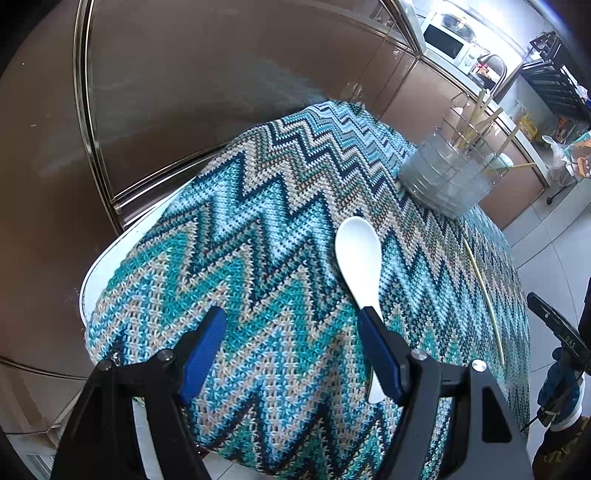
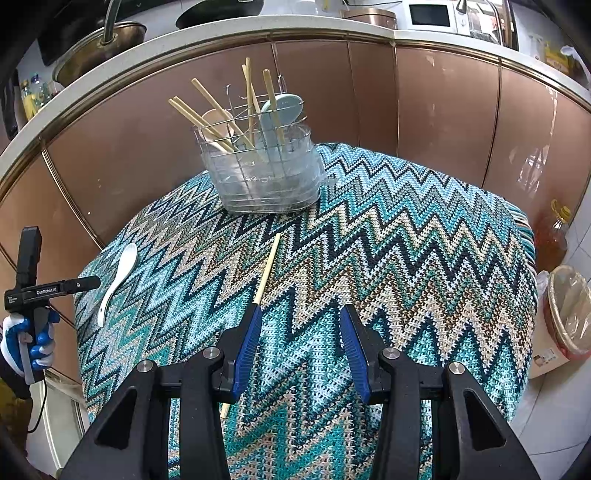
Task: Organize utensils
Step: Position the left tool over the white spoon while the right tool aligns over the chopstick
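A home kitchen: microwave (image 2: 431, 14) and pot (image 2: 99, 44) on a countertop (image 2: 221, 31) over cabinets (image 2: 443, 110).

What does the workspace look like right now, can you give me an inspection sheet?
Surface: table under a zigzag knit cloth.
Job's things: white spoon and one chopstick lying loose on the cloth; utensil holder already has chopsticks and spoons in it.
Clutter: nothing seen.
Grippers: left gripper open, over the spoon handle; right gripper open, nothing between, beside the chopstick.
Cables: thin cable hanging below the left hand.
Surroundings: brown cabinets, microwave, waste bin.
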Available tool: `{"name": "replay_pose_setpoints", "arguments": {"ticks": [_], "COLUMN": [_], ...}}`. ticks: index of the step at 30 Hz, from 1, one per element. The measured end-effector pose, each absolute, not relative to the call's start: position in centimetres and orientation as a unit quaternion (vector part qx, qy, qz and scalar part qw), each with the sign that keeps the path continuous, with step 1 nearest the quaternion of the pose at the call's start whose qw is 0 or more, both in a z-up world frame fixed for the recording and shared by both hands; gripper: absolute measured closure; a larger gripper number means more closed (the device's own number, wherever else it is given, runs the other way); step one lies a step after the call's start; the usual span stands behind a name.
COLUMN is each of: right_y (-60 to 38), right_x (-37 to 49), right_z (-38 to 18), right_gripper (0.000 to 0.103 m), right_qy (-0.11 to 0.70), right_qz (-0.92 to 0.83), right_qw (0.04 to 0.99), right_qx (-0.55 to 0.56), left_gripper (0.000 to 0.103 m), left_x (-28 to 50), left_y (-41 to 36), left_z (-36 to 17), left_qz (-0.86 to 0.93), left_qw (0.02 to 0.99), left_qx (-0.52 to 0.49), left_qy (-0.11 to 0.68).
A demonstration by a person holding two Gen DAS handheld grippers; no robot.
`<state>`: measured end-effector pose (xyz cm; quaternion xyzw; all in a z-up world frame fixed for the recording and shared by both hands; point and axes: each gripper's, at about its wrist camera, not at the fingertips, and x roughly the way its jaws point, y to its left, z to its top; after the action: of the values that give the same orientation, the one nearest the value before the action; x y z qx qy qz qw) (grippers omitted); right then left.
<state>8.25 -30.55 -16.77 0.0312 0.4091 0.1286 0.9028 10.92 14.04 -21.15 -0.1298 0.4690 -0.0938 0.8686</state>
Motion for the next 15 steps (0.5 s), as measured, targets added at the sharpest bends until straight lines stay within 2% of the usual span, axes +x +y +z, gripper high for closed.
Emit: {"name": "replay_pose_setpoints", "arguments": {"ticks": [15], "right_y": [-30.31], "right_x": [8.51], "right_z": [-16.82], "right_gripper": [0.059], "right_qy": [0.414], "right_qz": [0.139], "right_qw": [0.899], "right_qx": [0.026], "left_gripper": [0.031], "left_x": [10.50], "left_y": [14.45], "left_z": [-21.03], "left_qz": [-0.105], "left_qw": [0.870], "left_qx": [-0.136], "left_qy": [0.461]}}
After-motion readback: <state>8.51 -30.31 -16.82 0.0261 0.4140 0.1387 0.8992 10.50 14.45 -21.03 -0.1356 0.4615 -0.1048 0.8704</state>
